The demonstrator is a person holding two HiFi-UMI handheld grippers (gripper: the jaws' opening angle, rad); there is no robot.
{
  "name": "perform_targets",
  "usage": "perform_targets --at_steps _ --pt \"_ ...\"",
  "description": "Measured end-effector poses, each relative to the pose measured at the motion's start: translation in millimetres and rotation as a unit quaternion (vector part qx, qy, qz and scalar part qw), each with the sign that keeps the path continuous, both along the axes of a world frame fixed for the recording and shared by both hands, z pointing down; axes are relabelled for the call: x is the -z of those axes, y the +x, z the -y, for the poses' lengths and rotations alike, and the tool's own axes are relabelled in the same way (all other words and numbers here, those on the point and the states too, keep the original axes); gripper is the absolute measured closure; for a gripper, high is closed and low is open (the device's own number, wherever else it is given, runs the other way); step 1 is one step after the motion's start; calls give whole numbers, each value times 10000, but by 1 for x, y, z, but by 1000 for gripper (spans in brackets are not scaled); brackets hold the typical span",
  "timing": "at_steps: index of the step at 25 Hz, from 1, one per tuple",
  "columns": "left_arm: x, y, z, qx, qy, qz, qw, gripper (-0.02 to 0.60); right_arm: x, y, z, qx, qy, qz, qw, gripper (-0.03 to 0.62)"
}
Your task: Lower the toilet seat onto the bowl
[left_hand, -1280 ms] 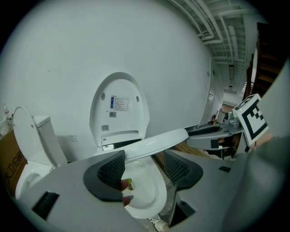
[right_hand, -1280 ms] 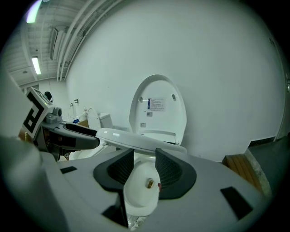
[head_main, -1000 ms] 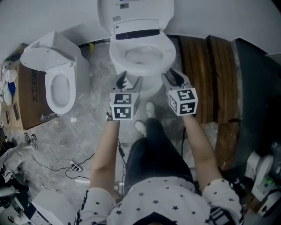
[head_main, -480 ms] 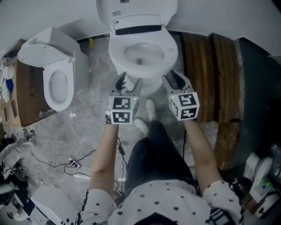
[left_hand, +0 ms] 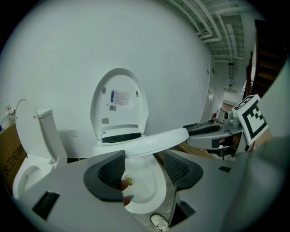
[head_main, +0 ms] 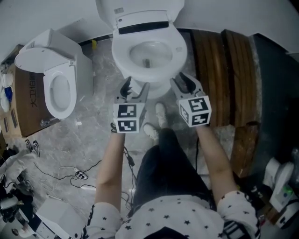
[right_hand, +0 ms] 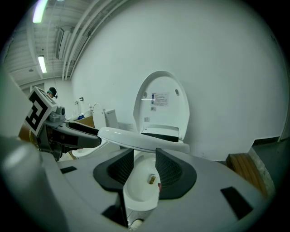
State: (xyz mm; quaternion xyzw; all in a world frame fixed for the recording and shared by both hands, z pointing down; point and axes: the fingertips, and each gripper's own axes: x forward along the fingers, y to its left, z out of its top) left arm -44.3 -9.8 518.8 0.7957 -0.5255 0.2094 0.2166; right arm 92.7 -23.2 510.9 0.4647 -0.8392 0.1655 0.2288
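Observation:
The white toilet (head_main: pixel 174 60) stands ahead with its lid (head_main: pixel 140 9) upright against the wall. In both gripper views the seat (left_hand: pixel 145 142) (right_hand: pixel 136 139) shows edge-on, slightly tilted, with a gap between it and the bowl (left_hand: pixel 142 190). My left gripper (head_main: pixel 135 87) (left_hand: pixel 144 170) is open just before the bowl's front left, nothing between its pads. My right gripper (head_main: pixel 184 81) (right_hand: pixel 145 167) is open at the front right, also empty. Each gripper's finger reaches close to one end of the seat; whether it touches, I cannot tell.
A second toilet (head_main: pixel 58 86) with raised lid stands to the left, a cardboard box (head_main: pixel 28 100) beyond it. Dark wooden planks (head_main: pixel 219 70) lie to the right. Cables (head_main: pixel 79 175) trail over the marble floor. The person's shoes (head_main: pixel 161 114) are just before the toilet's base.
The head view has drifted a little, so the toilet sits slightly further left and higher. Both grippers stay open in front of the bowl, nearly unmoved.

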Motion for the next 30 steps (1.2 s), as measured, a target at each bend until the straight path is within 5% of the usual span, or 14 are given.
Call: perform_targets --at_steps 30 --pt "-51 4 -30 125 30 -186 9997 308 -49 3 -30 120 54 -45 9999 436"
